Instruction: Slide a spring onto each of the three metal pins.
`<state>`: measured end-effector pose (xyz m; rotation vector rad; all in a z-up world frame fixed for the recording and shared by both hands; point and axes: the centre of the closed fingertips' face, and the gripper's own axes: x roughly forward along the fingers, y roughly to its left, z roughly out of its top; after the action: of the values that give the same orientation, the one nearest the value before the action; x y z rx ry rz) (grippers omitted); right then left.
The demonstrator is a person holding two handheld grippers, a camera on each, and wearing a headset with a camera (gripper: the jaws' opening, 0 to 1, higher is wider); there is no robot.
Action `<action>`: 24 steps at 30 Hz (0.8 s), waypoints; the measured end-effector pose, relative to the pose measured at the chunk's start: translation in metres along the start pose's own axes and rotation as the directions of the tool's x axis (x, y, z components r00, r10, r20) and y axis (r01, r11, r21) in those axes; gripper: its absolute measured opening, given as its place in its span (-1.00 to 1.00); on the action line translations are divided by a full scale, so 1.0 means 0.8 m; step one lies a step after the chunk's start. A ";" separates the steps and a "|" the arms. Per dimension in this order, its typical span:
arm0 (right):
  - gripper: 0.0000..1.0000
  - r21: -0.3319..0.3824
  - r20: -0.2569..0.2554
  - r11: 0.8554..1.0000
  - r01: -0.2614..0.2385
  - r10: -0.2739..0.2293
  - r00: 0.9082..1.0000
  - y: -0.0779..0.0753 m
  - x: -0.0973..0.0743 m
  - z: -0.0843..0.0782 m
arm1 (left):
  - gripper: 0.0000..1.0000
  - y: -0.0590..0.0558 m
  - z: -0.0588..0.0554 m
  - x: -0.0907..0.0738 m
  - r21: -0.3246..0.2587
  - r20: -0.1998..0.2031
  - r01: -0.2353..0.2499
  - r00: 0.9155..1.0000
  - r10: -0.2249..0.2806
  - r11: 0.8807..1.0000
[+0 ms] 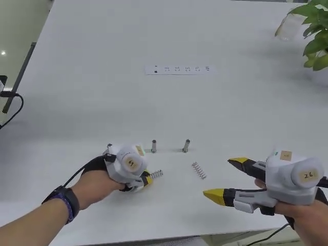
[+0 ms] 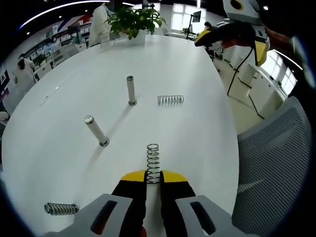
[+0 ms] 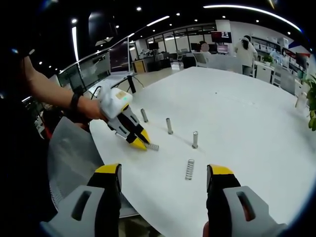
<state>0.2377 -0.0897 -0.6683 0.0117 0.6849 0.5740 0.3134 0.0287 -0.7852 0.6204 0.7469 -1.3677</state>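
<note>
Left gripper (image 2: pixel 153 177): jaws pressed together, pinching the held spring (image 2: pixel 153 162) by its near end. Most of the coil sticks out past the tips, free, low over the table (image 2: pixel 207 128).

Just ahead and left of those tips is the near pin (image 2: pixel 96 130), upright and bare. Further along the same line stands the far pin (image 2: pixel 131 90), also bare. A loose spring (image 2: pixel 171 99) lies flat ahead and slightly right, near the far pin. Back at the left of the jaws, by the gripper body, a third spring (image 2: pixel 61 208) lies on the table. Behind the left gripper in the right gripper view is a third pin (image 3: pixel 144 115), bare too. So no pin is loaded yet.

Right gripper (image 3: pixel 164 170): jaws spread wide, empty, held off the table, well apart from the pins. The loose spring lies just ahead of it, between its tips.

Risks, as a judgement:
- The spring is gripped at one end only, so the free end can sag or wobble and miss the pin top.
- The pinch may flatten the coils, and the end could then jam on the pin.
- The pins look free-standing. A sideways nudge from the spring or a jaw tip could tip the near pin, and it would roll.
- If the jaws open before the coil is over the pin, the spring drops and rolls.
- The third spring sits close to the left gripper and could get swept away.
</note>
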 end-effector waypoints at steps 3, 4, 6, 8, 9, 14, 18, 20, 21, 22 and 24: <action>0.37 0.003 0.002 1.000 -0.006 0.006 1.000 0.002 0.002 -0.001 | -0.95 0.002 0.000 -0.004 -0.007 0.004 -0.006 1.000 0.006 1.000; 0.37 0.004 0.002 1.000 -0.007 0.007 1.000 0.002 0.003 -0.001 | -0.95 0.003 -0.001 -0.007 -0.008 0.005 -0.009 1.000 0.009 1.000; 0.37 0.005 0.001 1.000 -0.011 0.011 1.000 0.003 0.004 -0.002 | -0.95 0.004 -0.002 -0.010 -0.011 0.009 -0.014 1.000 0.014 1.000; 0.36 0.007 0.002 1.000 -0.012 0.012 1.000 0.003 0.006 -0.003 | -0.95 0.006 -0.001 -0.015 -0.022 0.016 -0.019 1.000 0.019 1.000; 0.35 0.010 0.001 1.000 -0.016 0.016 1.000 0.004 0.007 -0.004 | -0.95 0.007 -0.001 -0.017 -0.023 0.018 -0.023 1.000 0.023 0.999; 0.34 0.010 -0.001 1.000 -0.028 0.028 1.000 0.009 0.011 -0.006 | -0.95 0.008 -0.002 -0.026 -0.021 0.025 -0.033 0.999 0.033 0.999; 0.31 0.012 0.004 0.999 -0.037 0.037 0.999 0.011 0.013 -0.006 | -0.95 0.008 -0.002 -0.033 -0.023 0.033 -0.039 0.999 0.039 0.999; 0.28 0.013 0.009 0.999 -0.042 0.042 0.999 0.011 0.014 -0.005 | -0.95 0.008 -0.003 -0.037 -0.019 0.034 -0.042 0.998 0.043 0.999; 0.28 0.014 0.010 0.999 -0.044 0.044 0.999 0.012 0.015 -0.005 | -0.95 0.008 -0.002 -0.039 -0.018 0.035 -0.043 0.998 0.044 0.999; 0.28 0.011 0.010 0.999 -0.047 0.047 0.999 0.012 0.016 -0.005 | -0.95 0.008 -0.003 -0.041 -0.016 0.035 -0.047 0.998 0.047 0.999; 0.26 0.008 0.009 0.999 -0.052 0.052 0.999 0.013 0.017 -0.004 | -0.95 0.008 -0.003 -0.045 -0.014 0.037 -0.048 0.998 0.049 0.999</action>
<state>0.2392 -0.0744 -0.6772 0.0392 0.6800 0.6205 0.3181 0.0537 -0.7591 0.5972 0.7062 -1.3250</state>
